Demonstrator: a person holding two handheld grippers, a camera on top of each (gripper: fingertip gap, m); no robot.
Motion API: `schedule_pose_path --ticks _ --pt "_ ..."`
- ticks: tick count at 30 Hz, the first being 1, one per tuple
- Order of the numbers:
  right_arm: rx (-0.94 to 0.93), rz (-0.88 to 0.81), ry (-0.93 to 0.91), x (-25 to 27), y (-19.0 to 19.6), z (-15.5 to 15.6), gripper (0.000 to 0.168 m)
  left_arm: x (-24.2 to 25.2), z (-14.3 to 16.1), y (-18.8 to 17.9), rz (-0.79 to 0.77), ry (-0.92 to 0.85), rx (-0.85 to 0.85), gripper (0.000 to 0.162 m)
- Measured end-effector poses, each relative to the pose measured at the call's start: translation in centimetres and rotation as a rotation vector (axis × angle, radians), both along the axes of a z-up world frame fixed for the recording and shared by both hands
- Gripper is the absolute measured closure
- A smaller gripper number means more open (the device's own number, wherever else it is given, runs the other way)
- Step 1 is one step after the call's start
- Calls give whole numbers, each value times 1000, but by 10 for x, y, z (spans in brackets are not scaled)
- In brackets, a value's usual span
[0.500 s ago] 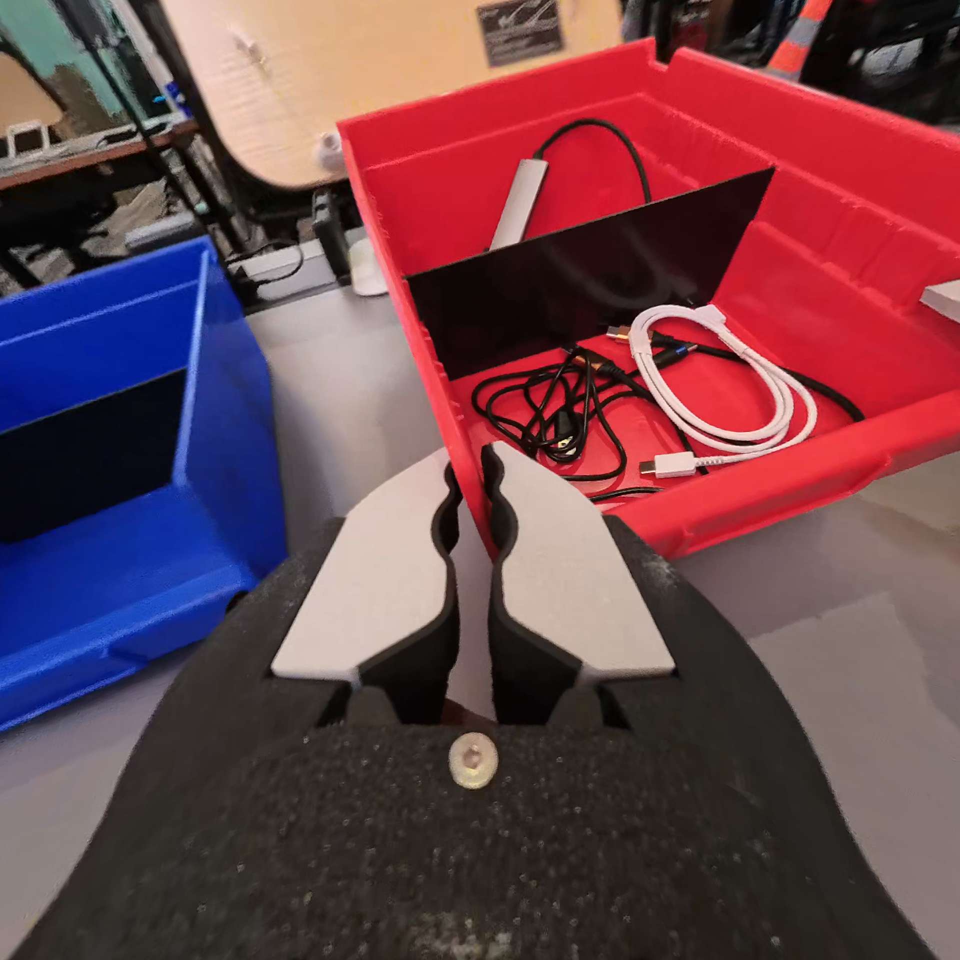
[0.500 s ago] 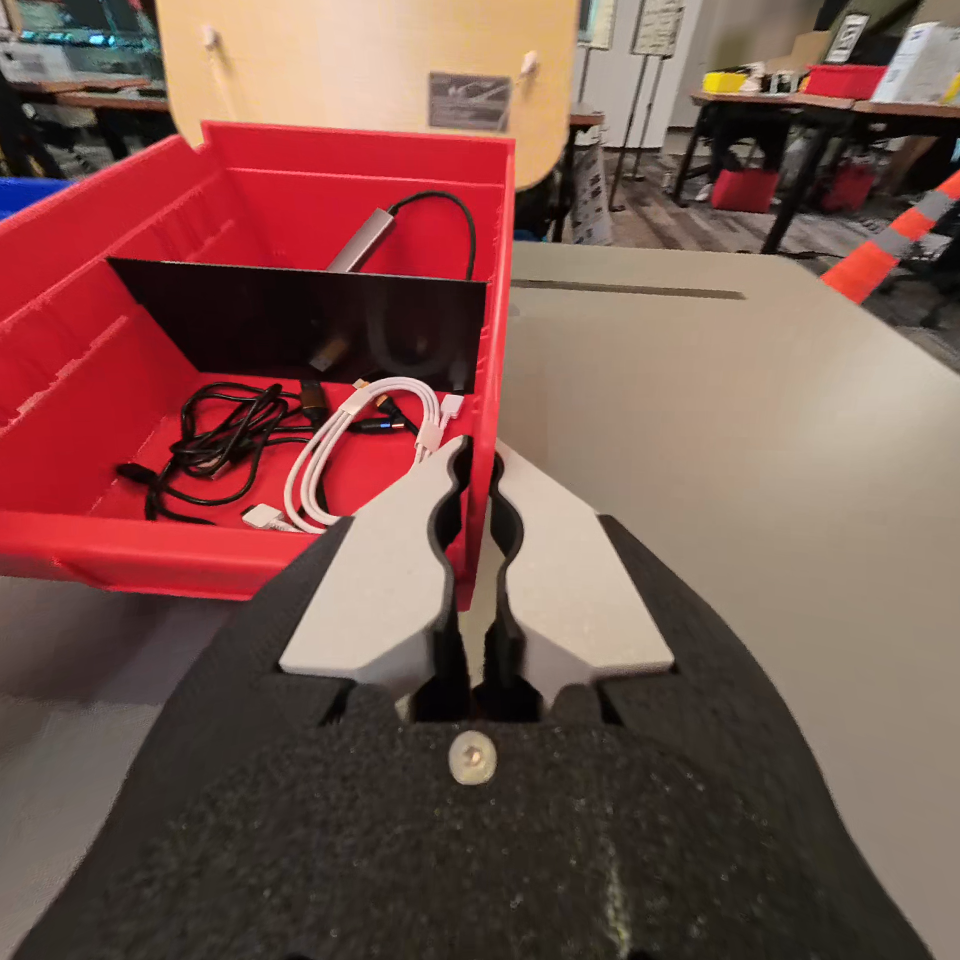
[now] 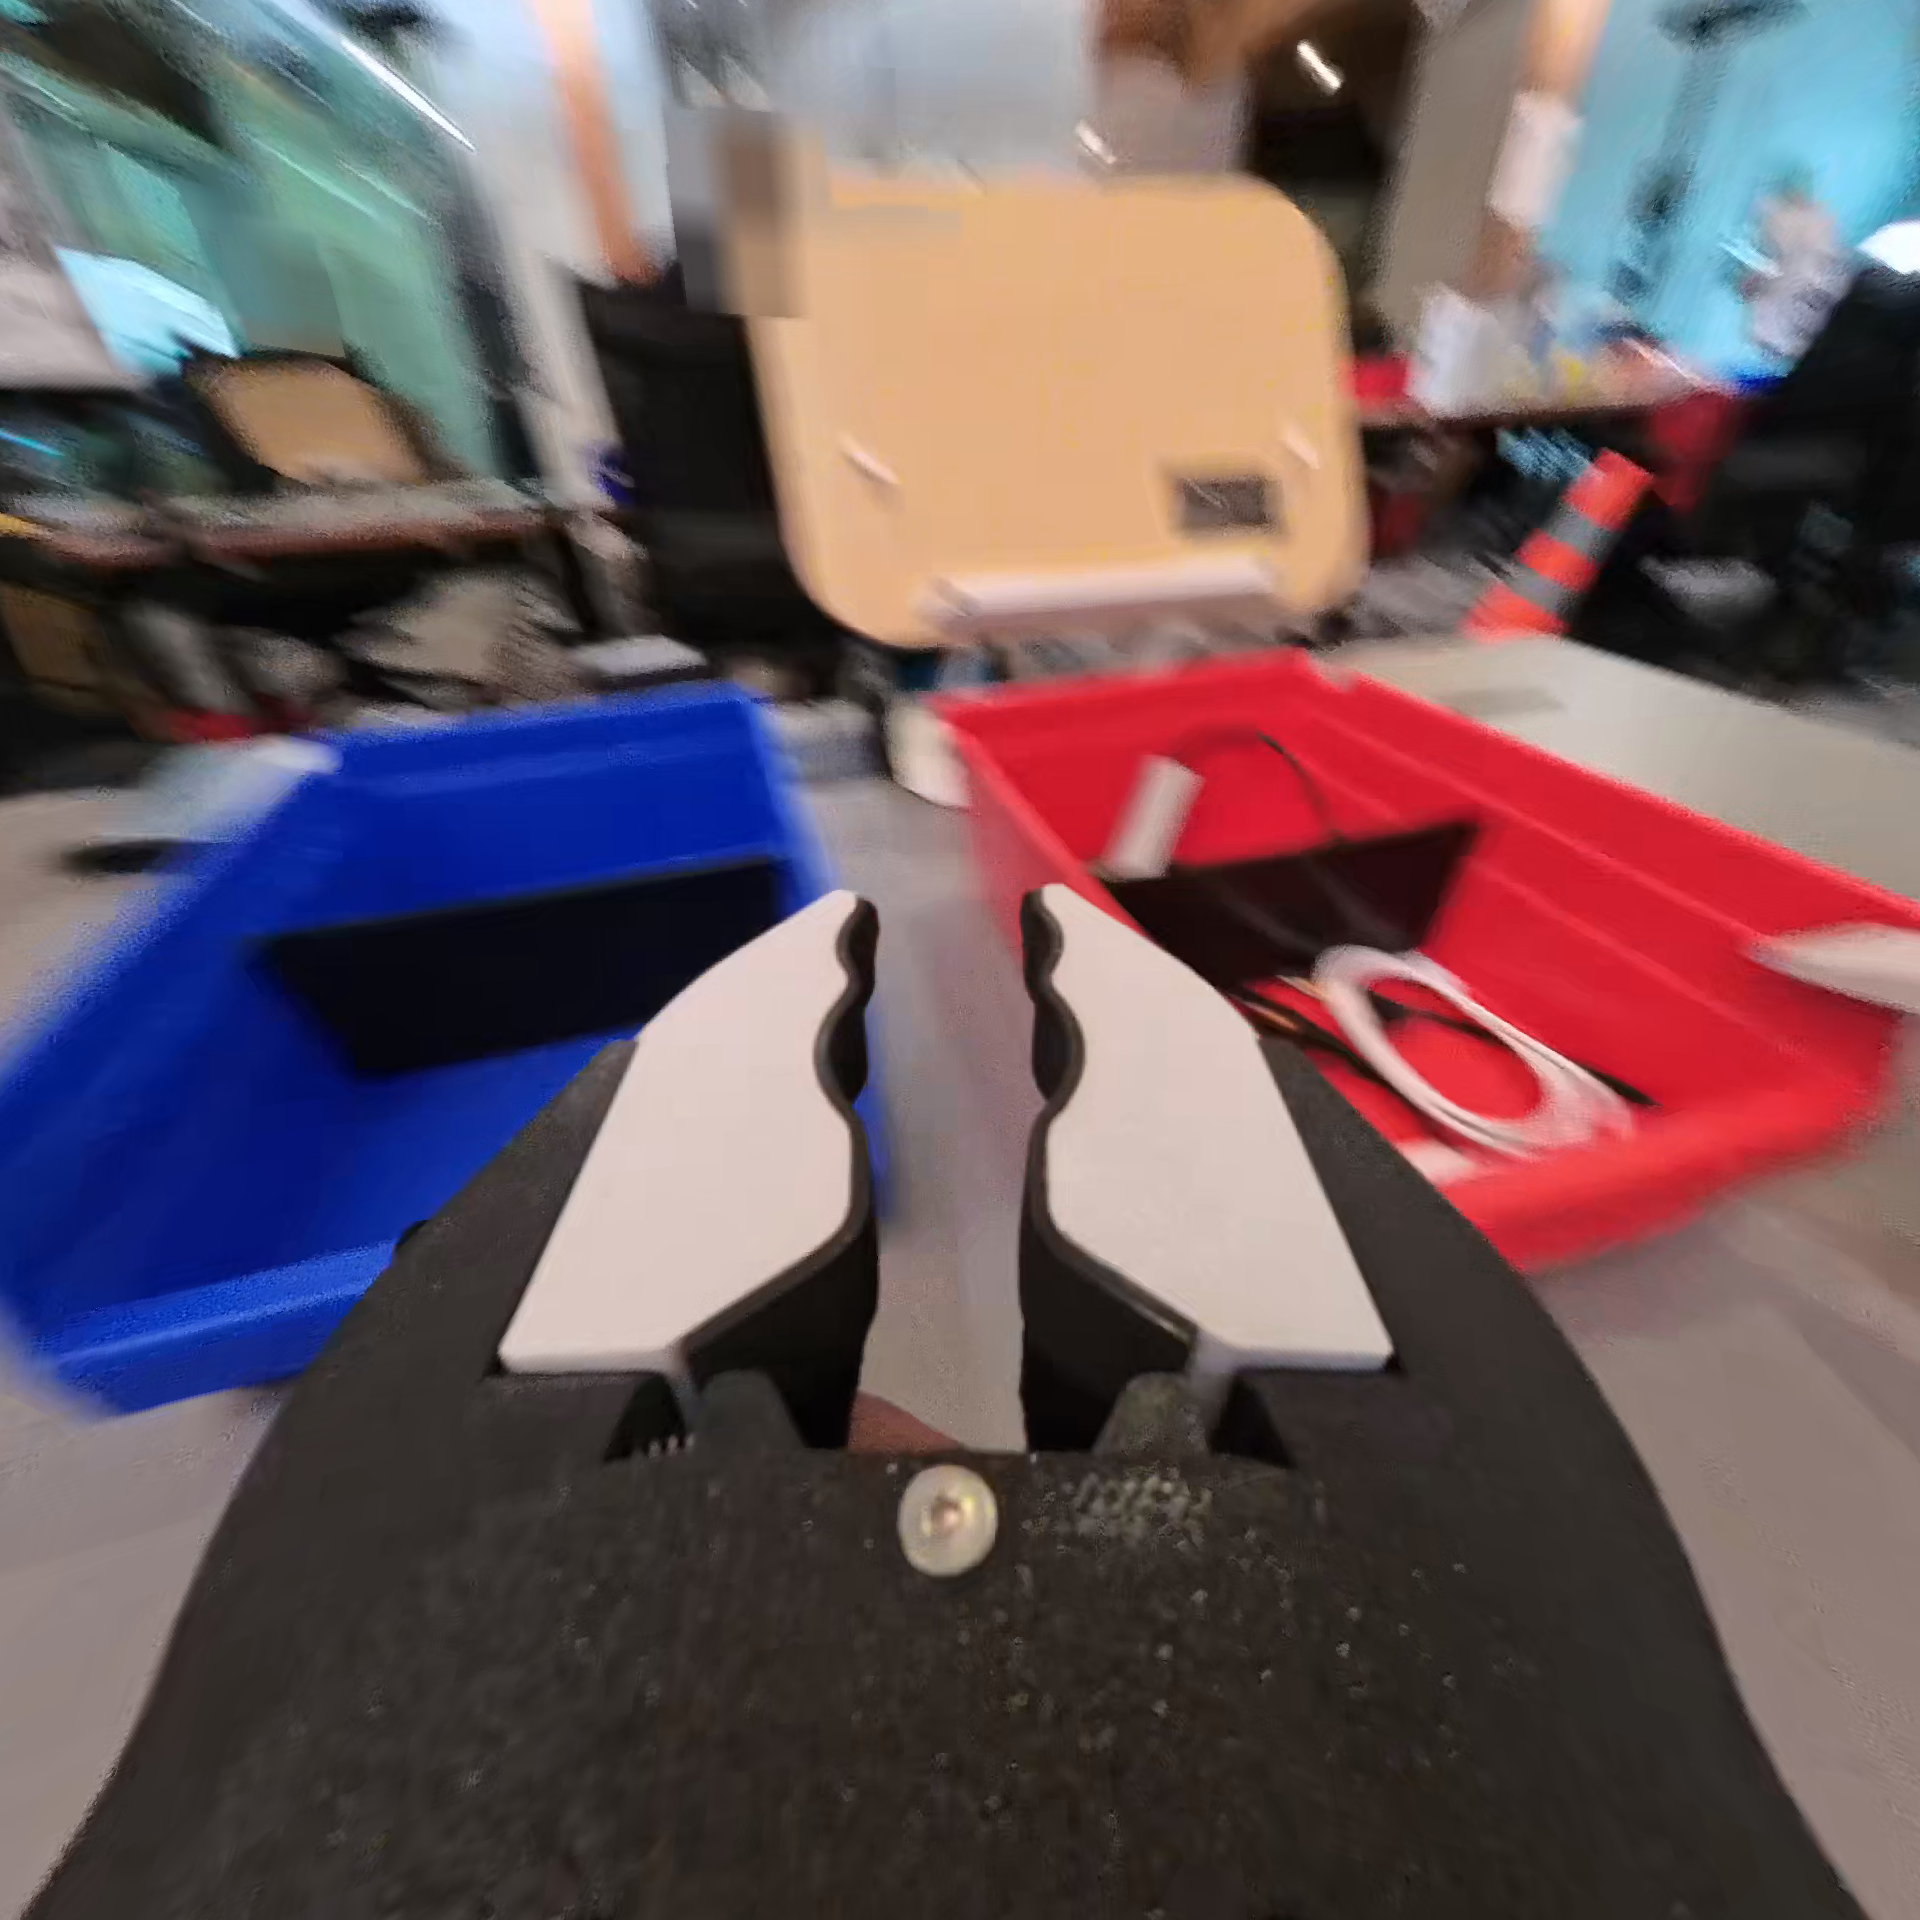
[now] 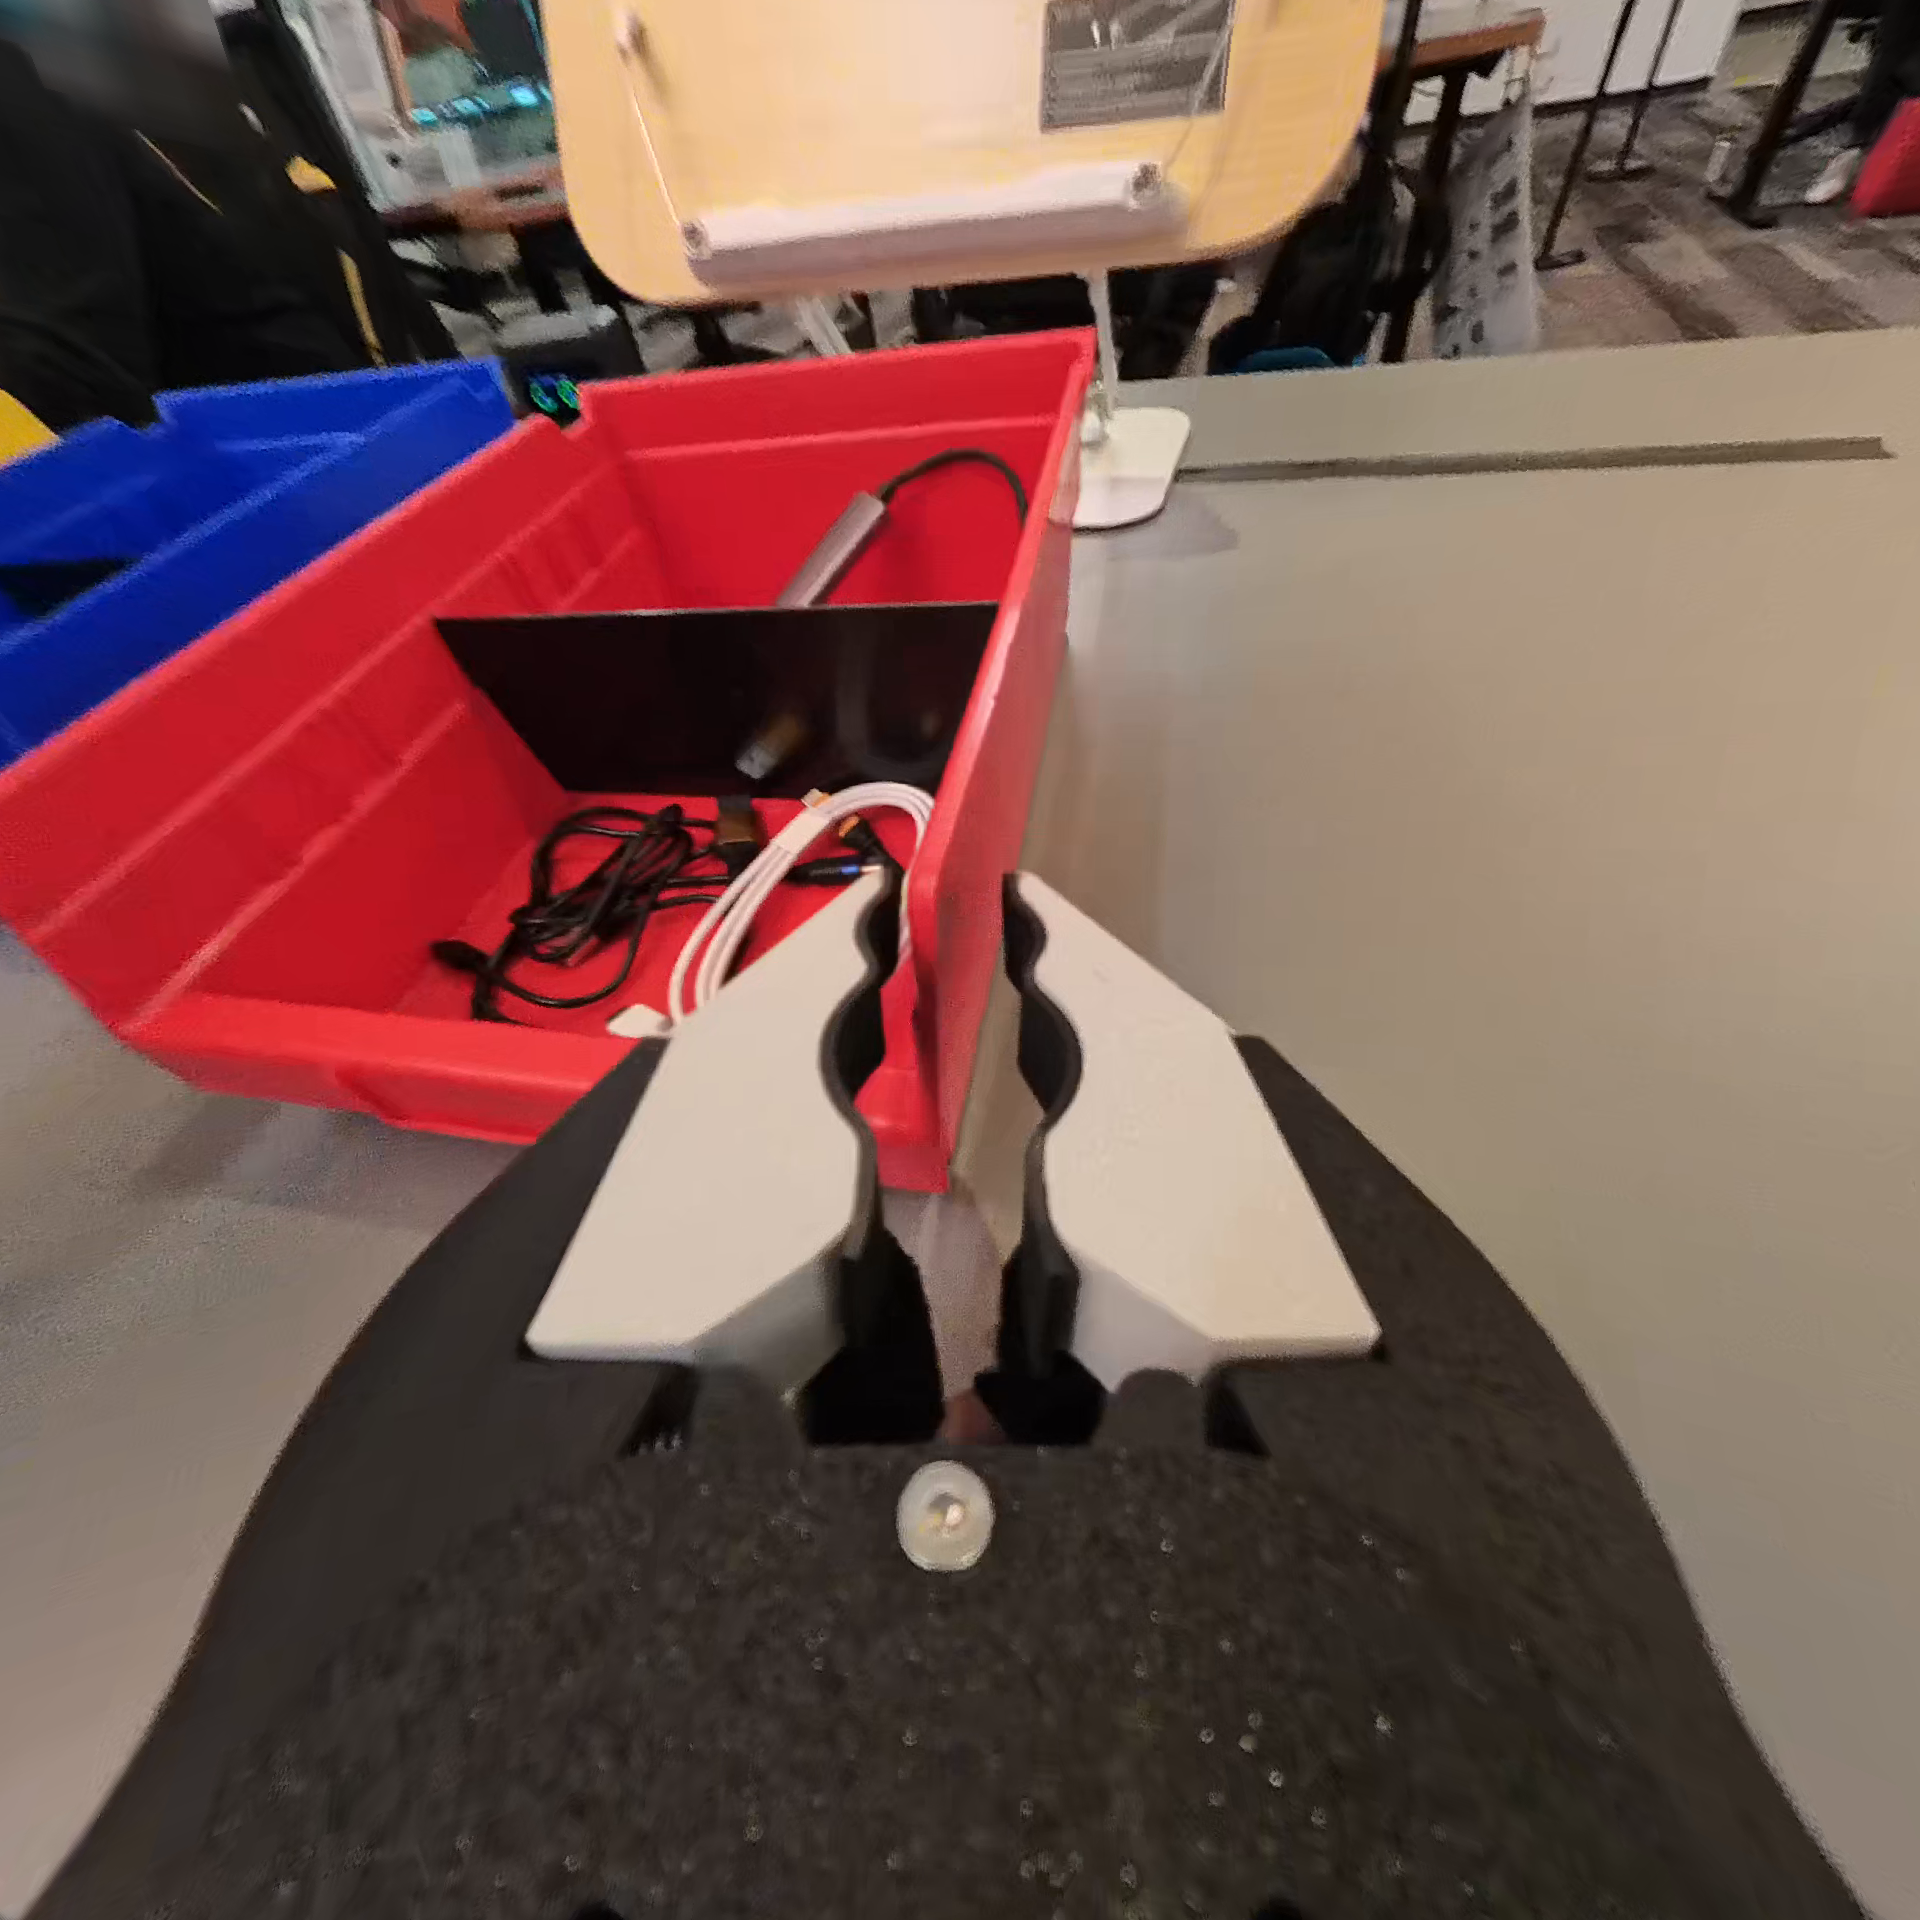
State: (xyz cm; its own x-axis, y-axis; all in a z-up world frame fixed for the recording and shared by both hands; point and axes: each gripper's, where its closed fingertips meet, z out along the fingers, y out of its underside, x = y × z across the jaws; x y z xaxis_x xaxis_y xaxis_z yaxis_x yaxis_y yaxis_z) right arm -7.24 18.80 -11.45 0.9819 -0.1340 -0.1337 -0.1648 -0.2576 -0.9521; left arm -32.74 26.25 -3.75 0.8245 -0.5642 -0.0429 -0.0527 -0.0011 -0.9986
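A red bin (image 4: 312, 1039) stands on the grey table (image 4: 1507, 831). A black divider (image 4: 707, 696) splits it. A tangled black cable (image 4: 592, 904) and a coiled white cable (image 4: 748, 904) lie in front of the divider, and a grey hub (image 4: 831, 551) with a black lead lies behind it. My right gripper (image 4: 951, 894) is open and straddles the bin's right wall, with a small gap on each side. My left gripper (image 3: 948, 914) is open and empty over the table, between a blue bin (image 3: 208, 1299) and the red bin (image 3: 1662, 1195). The left wrist view is blurred.
The blue bin (image 4: 260, 447) has its own black divider and stands left of the red bin. A tilted wooden board (image 4: 935, 125) on a white stand (image 4: 1132, 468) sits behind the bins. A person in dark clothes (image 4: 156, 239) is at the back left. An orange cone (image 3: 1558, 561) stands farther back. Left tips to right tips: about 30 centimeters. My right gripper is the nearer one to the grey hub (image 4: 831, 551): about 25 centimeters, against 30 centimeters. The left camera catches it too, in the left wrist view (image 3: 1156, 805).
Both grippers were shut on the red bin's side walls and have opened. The left gripper has pulled back and swung left, away from the bin. The right gripper has drawn back slightly.
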Motion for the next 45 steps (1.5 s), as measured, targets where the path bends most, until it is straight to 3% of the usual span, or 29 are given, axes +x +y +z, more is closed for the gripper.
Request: schedule_pose_path --ticks 2,3,5,7,8,11,15,16,17,18,21,27,30,35,36,38,42,45 --pt "36 -3 -14 4 -6 9 146 -65 16 30 177 -45 75 135" --pt "59 -10 -30 6 -9 14 145 -93 10 48 227 -35 38 133" --pt "95 -23 -59 7 -11 23 144 -139 -21 83 294 32 -95 120" --pt "150 -55 -101 9 -14 35 145 -197 -53 108 521 136 -245 108" --pt "184 -59 -129 6 -16 43 146 -210 -56 112 557 146 -266 107" --pt "232 -23 -229 -12 -19 53 146 -200 -55 115 469 106 -282 106" --pt "269 109 -284 -60 -18 56 146 -187 -87 134 362 135 -394 114" --pt "293 155 -294 -75 -20 59 146 -185 -93 139 331 132 -420 128" --pt "326 197 -306 -89 -24 63 146 -184 -97 142 302 127 -435 154" --pt "364 247 -312 -105 -28 68 146 -186 -97 144 296 112 -430 158" --pt "371 395 -270 -148 -39 64 146 -184 -99 130 241 143 -472 159" --pt "167 561 -55 -219 -43 26 133 -178 -101 54 260 363 -491 157" --pt "135 513 35 -237 -21 19 124 -176 -101 20 264 358 -493 157" --pt "1 334 99 -241 19 -5 122 -181 -99 -30 277 434 -441 155" --pt "-16 311 123 -240 24 -8 123 -183 -98 -38 278 436 -430 155" --pt "-76 350 136 -249 24 -20 154 -184 -94 -51 270 435 -400 155" --pt "-66 285 -94 -241 18 -19 165 -178 -74 -63 285 462 -236 155" --pt "-12 255 -123 -235 16 -6 166 -171 -58 -67 287 404 -175 155"
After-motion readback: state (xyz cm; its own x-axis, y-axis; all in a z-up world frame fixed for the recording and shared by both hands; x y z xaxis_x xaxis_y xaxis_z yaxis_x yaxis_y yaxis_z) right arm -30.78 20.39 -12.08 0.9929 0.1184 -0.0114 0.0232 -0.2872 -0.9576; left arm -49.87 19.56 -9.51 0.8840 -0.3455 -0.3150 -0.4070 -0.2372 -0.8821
